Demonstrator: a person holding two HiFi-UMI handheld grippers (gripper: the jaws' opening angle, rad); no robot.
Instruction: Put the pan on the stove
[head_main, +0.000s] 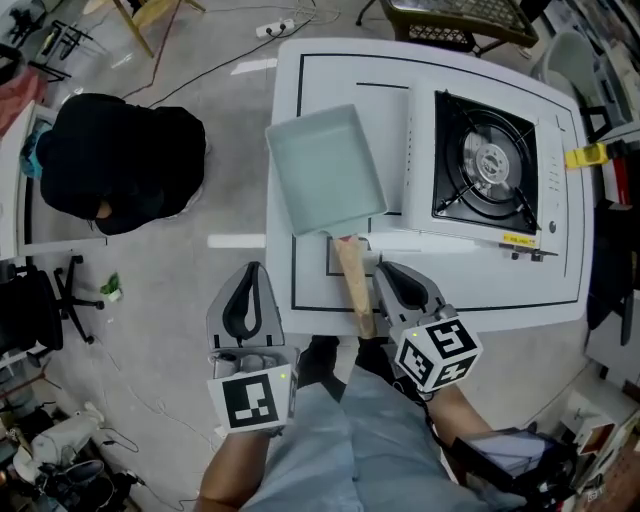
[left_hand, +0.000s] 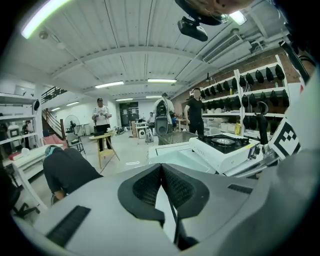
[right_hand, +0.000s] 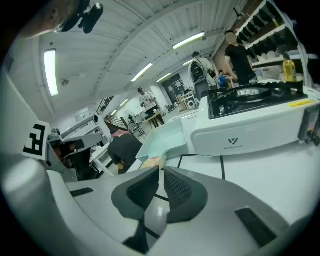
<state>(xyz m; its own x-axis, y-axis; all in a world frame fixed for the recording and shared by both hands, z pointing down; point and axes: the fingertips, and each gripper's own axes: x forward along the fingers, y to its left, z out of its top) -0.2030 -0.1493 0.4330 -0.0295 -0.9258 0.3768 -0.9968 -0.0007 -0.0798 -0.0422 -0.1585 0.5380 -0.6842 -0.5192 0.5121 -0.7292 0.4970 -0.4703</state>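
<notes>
Your left gripper (head_main: 252, 270) hangs just off the near left corner of the white table (head_main: 300, 80), jaws pressed together on nothing. Your right gripper (head_main: 386, 270), likewise closed and empty, sits just right of the wooden handle (head_main: 352, 290) of the pale blue-green rectangular pan (head_main: 325, 168). That pan lies flat on the table, left of the white single-burner gas stove (head_main: 490, 170).

Left tool (head_main: 251, 272): held low ahead of the torso, pointing straight forward and slightly down. Jaws closed, pads meeting at the tips.

Right tool (head_main: 386, 270): level with the left and well apart from it, angled a little inward. Jaws together.

Left marker cube (head_main: 250, 400) faces up; right marker cube (head_main: 437, 352) is rolled askew.

Both forearms are bare, reaching forward.
</notes>
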